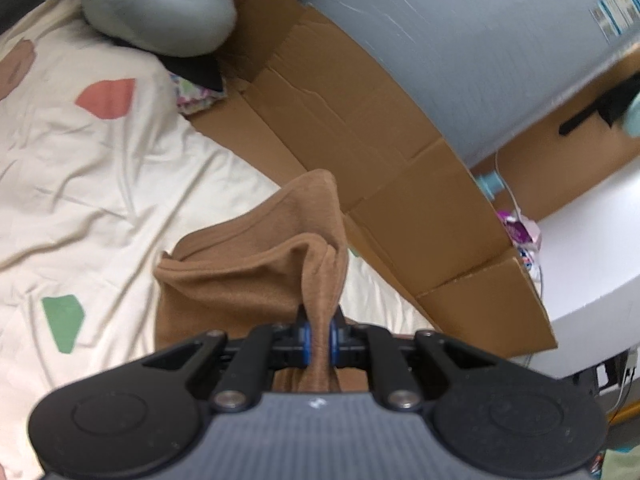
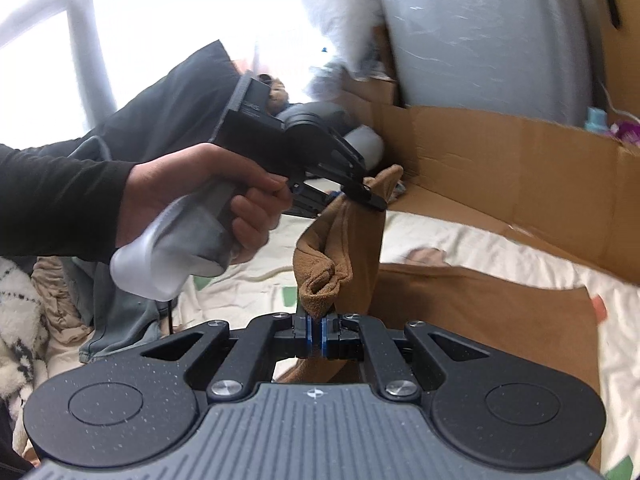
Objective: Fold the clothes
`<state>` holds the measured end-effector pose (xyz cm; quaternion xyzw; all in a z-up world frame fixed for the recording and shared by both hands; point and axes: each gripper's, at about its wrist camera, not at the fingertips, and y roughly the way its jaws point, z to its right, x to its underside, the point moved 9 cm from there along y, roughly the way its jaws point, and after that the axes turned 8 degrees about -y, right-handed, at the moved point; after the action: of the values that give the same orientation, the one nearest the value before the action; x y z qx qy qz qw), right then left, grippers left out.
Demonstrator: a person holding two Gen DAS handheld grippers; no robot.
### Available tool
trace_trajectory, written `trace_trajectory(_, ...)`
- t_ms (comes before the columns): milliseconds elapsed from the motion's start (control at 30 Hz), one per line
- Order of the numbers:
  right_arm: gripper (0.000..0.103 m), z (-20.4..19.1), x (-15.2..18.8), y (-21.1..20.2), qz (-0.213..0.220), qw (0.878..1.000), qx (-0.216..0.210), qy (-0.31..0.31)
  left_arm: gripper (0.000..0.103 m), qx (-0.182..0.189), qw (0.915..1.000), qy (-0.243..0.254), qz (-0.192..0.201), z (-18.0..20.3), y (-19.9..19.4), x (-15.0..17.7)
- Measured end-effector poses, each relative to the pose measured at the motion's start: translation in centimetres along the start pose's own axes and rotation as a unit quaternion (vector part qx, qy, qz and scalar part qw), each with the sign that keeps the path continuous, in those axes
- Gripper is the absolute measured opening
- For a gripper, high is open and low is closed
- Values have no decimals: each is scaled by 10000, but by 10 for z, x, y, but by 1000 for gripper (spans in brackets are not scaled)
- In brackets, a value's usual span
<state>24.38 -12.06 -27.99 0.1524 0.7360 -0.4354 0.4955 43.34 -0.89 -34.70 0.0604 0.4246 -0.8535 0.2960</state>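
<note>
Brown garment [image 1: 256, 280]: one edge lifted off bed [image 1: 100, 180], rest flat. L hand-held gripper [image 1: 319, 334] & R hand-held gripper [image 2: 315, 334] both clamped on bunched fabric. Fold apparently underway, not yet laid; more clothes heaped at bedside.

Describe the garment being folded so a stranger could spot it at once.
Start at the cream bedsheet with coloured patches, bordered by flattened brown cardboard. On it lies a plain tan fleece garment, one edge lifted and pinched by the left tool and right tool. It is the only tan fabric held up.
</note>
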Motion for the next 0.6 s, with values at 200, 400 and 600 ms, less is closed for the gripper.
trace_trajectory(200, 2, 37, 18, -15, -21, 9985, 287, 476, 9, 20, 9998, 175, -109, 26, 27, 19)
trace_trajectory(400, 2, 72, 38, -33, -49, 9936, 667, 909, 9, 87, 9991, 349, -209, 56, 58, 41)
trace_trajectory(600, 2, 96, 59, -47, -97, 9882, 939, 1210, 9, 74, 9983, 462, -356, 74, 90, 65)
